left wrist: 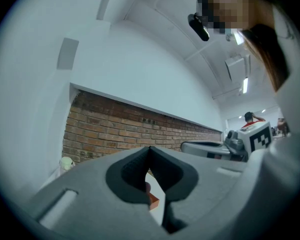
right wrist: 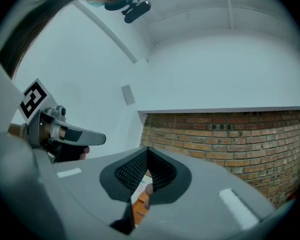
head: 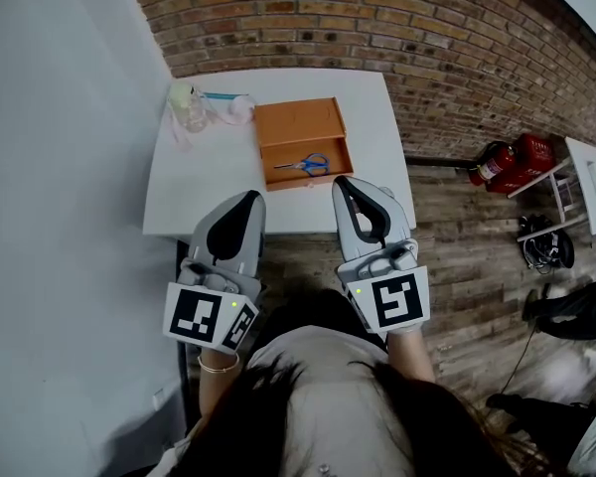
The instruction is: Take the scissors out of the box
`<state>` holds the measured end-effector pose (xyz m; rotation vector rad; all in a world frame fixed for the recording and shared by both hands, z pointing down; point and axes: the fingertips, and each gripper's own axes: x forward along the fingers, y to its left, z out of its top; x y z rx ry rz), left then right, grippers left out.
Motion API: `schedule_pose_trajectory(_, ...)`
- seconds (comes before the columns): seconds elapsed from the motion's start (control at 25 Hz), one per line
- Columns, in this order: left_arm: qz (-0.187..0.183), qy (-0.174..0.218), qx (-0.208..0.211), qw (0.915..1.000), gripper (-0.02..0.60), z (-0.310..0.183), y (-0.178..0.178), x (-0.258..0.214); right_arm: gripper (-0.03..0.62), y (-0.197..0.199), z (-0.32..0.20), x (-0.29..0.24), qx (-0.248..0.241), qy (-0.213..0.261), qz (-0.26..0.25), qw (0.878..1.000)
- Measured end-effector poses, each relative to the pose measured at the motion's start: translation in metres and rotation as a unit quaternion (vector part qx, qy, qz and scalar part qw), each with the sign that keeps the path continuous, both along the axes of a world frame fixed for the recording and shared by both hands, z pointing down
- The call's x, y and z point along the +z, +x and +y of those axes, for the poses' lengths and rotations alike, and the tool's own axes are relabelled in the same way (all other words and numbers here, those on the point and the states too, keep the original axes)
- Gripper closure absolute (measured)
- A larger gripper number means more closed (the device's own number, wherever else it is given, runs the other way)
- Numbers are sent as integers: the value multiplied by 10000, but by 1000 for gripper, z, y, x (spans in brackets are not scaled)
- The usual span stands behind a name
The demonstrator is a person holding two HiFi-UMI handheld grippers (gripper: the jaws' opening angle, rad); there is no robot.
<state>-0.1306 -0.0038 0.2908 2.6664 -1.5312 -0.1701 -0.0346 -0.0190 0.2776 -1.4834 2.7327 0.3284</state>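
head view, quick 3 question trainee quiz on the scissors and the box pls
1. True or false: the blue-handled metal scissors lie inside the open orange wooden box.
2. Pick one: the jaws of the right gripper are A) together with nothing between them, B) closed on the scissors, C) wide apart.
3. Fill in: the box rests on a white rectangular ______.

Key: 1 true; 2 A; 3 table
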Motion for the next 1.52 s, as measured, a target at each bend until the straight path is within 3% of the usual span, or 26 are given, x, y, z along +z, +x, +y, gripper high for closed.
schedule_pose_trajectory(0.44,62,-67,74,9999,581,-17,2,8,588,0,-18,12,-25,-124,199,9997)
schedule_pose_trajectory(1.52,-21,-33,-206,9998,581,-125,33,3,580,15,-125,36,-792,-427,526,9946)
